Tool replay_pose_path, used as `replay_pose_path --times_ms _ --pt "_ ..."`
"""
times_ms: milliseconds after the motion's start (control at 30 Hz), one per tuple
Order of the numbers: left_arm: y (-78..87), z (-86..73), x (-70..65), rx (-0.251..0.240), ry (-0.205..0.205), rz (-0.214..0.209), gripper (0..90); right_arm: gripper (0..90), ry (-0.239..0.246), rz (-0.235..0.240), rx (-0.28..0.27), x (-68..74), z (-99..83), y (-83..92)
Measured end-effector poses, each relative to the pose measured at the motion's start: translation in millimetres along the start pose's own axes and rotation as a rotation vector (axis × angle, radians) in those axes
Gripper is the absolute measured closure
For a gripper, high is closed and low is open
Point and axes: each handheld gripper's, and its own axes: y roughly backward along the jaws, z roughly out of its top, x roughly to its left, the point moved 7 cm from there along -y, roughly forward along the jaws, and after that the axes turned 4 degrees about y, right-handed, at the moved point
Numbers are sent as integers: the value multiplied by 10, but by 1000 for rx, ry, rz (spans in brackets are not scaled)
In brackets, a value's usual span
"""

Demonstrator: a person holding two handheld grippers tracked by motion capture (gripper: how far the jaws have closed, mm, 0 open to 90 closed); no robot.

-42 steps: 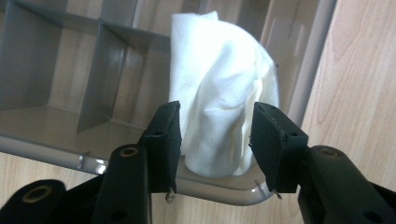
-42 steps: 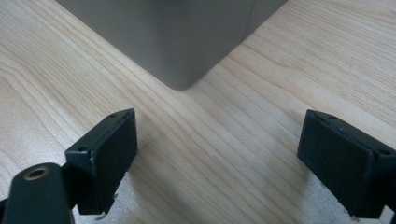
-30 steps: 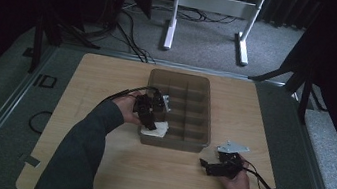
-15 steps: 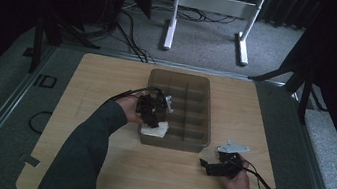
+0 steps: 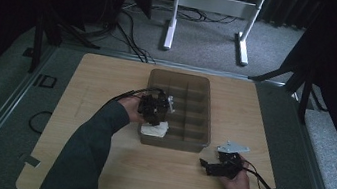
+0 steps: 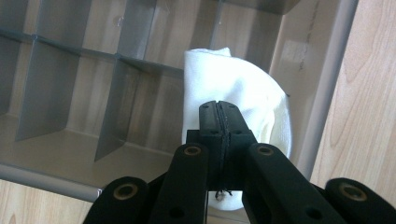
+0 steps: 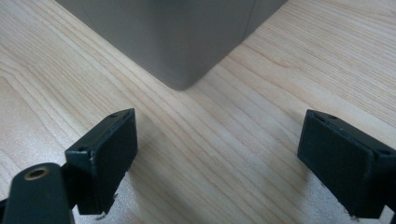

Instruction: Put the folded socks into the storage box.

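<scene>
Left gripper (image 6: 218, 105): jaws have just been closing and now meet pad to pad, nothing visibly pinched between the tips, though a few threads hang lower in the seam. Directly past the tips lies a white folded cloth (image 6: 233, 88), sitting in a compartment at the near-left corner of the grey divided bin (image 6: 322, 93). Other compartments seen in the left gripper view look bare, wood grain showing through the translucent floor. Right gripper (image 7: 217, 154): jaws wide apart, nothing between them, only wooden table (image 7: 196, 154) underneath; one rounded outer corner of the bin (image 7: 180, 46) sits just ahead, not touching. High view adds layout: left gripper (image 5: 153, 108) hangs over the bin's (image 5: 208, 105) near-left part with the cloth (image 5: 155, 129) just below it; right gripper (image 5: 219, 166) rests on the table (image 5: 103, 79) near the bin's near-right corner, well apart from the cloth. Whether the cloth is being touched can't be told from the high view; the gripper views don't show the other hand.
</scene>
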Motion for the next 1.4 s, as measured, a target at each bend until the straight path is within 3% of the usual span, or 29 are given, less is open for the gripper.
replay_pose_path --times_ms 1400 --pt "-278 -6 -33 77 -5 -4 900 116 1 0 0 0 0 0"
